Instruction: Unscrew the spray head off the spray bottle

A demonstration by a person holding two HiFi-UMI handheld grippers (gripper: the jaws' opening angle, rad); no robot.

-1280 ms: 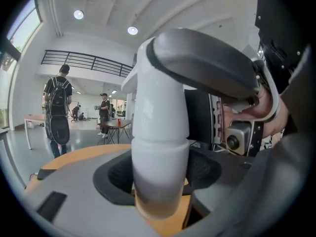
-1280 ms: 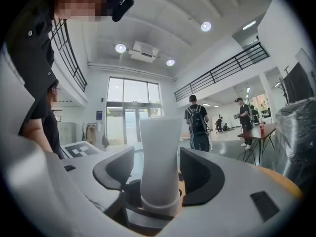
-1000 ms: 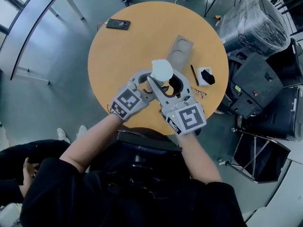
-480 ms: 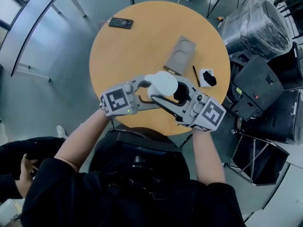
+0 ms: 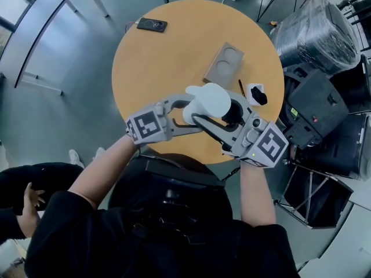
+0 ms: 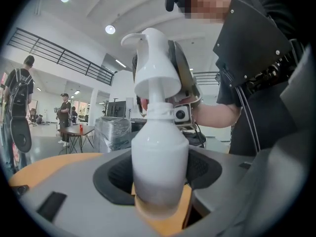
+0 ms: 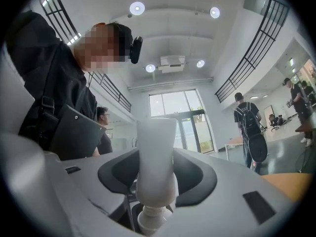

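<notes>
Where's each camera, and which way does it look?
Head view: on the person's head, looking down at the table; forearms, left claw, right claw show.
Left gripper view: on the left claw, facing the held spray bottle; torso and right forearm show.
Right gripper view: on the right claw, facing the gripped spray head; torso shows.
Shared: both gripper views see the spray head.

The left forearm [image 5: 101, 169] and the right forearm [image 5: 255, 193] are bare below black sleeves and reach forward from the torso. The 2 grippers point inward at each other, roughly level. The left gripper [image 5: 186, 112] [image 6: 160, 179] has its fingers wide and pressed on the spray bottle [image 6: 160, 154]. The right gripper [image 5: 215, 117] [image 7: 155, 184] sits slightly higher, its fingers clamped narrower round the spray head [image 7: 155, 152].
</notes>
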